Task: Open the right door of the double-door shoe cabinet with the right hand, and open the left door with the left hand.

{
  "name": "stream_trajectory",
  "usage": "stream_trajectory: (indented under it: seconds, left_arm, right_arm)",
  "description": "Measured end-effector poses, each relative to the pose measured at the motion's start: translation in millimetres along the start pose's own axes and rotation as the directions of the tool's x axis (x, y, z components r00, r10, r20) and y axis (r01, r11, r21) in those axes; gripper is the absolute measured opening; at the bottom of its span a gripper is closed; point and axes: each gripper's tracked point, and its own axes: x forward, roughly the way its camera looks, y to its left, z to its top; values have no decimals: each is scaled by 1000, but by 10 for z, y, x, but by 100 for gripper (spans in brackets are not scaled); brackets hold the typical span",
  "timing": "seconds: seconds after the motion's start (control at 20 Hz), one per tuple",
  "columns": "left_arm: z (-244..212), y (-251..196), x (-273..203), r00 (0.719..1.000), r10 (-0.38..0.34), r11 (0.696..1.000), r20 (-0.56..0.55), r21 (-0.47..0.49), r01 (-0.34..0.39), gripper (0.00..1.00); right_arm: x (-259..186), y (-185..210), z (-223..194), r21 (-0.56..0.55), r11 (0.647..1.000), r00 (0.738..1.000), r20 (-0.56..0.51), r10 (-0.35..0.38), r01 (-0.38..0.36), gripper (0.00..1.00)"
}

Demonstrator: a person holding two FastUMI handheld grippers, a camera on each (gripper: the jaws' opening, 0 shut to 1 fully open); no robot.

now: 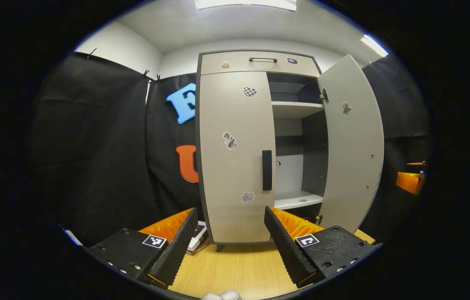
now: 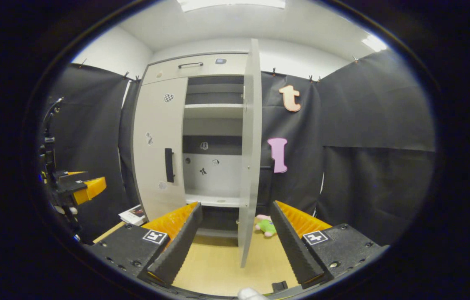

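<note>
The grey shoe cabinet [image 1: 256,62] stands straight ahead on a wooden floor. Its left door [image 1: 231,125] is closed, with a black vertical handle [image 1: 266,170] at its inner edge. The right door [image 1: 351,141] is swung wide open, showing white shelves [image 1: 295,108]. My left gripper [image 1: 231,214] is open, a short way in front of the left door and below its handle. In the right gripper view the right door [image 2: 251,146] is edge-on, its free edge showing between the open fingers of my right gripper [image 2: 236,208], which do not touch it. The left door's handle [image 2: 169,165] is off to the left.
Books [image 1: 197,237] lie on the floor by the cabinet's left foot. A green and pink plush toy [image 2: 266,225] lies behind the open door. The left gripper [image 2: 81,185] shows at the far left of the right gripper view, the right gripper [image 1: 412,181] at the far right of the left gripper view.
</note>
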Motion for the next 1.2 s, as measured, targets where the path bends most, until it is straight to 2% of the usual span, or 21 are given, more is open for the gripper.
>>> stream_trajectory:
  seconds: [0.3,0.45,0.6,0.9,1.2]
  left_arm:
    - [255,-338,660,997,-60,998,48,-11,60,96]
    - [330,-528,1016,995,-73,997,68,1,73,96]
    - [296,-700,1413,995,-78,996,58,-30,80,96]
    - [208,-803,2143,998,-46,998,36,-39,47,96]
    - [74,-873,2501,999,-45,998,-3,-50,45,96]
  right_arm:
    - [-5,1,10,-24,1000,1000,-1,-20,20,100]
    - [-8,-36,12,-26,998,999,0,-50,50,100]
    - [-20,-78,1,-33,996,997,-7,-78,77,100]
    - [-21,-191,-15,-60,989,991,-26,-133,132,100]
    - [-43,-280,-23,-85,984,986,-38,-160,157,100]
